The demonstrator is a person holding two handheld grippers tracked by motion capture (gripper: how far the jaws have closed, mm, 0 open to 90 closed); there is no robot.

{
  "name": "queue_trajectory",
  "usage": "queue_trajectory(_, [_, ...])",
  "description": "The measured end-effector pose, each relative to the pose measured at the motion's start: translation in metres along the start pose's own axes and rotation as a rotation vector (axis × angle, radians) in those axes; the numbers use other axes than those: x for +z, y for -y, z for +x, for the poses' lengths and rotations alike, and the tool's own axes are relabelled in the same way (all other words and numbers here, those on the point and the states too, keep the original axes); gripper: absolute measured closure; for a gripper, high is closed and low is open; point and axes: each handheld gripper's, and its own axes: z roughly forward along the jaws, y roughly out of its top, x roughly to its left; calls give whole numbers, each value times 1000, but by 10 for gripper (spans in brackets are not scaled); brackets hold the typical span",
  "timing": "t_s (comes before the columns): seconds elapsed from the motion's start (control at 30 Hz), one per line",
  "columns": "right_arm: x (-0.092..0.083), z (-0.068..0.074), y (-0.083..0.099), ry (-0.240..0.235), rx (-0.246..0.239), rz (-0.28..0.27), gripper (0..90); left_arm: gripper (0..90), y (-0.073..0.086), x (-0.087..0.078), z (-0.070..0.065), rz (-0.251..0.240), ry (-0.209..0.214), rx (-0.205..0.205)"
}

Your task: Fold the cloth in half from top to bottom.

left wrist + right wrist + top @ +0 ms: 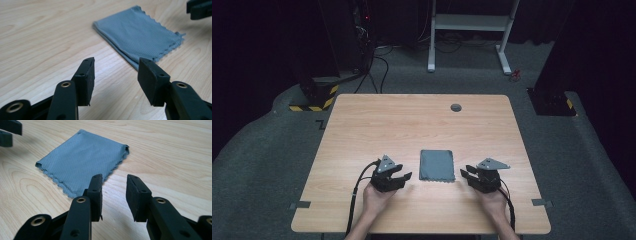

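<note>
Flanking the folded cloth (437,165), left gripper (404,177) and right gripper (466,175) hover with jaws apart, empty, likely poised to pinch its edges.

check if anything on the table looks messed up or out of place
Nothing stands out. The folded grey cloth lies flat and roughly square to the wooden table, between the left hand-held gripper and the right hand-held gripper, both open and clear of it. Its zigzag edge looks like a pinked cut, not damage.
</note>
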Motion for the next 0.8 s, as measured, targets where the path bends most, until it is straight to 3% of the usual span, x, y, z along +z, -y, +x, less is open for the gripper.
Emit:
queue_trajectory(0.6, [-39, -20, 15, 36, 73, -75, 657, 453, 11, -34, 14, -90, -34, -88])
queue_trajectory(0.8, [-49, -26, 23, 50, 97, -85, 653, 450, 20, -42, 17, -95, -52, -106])
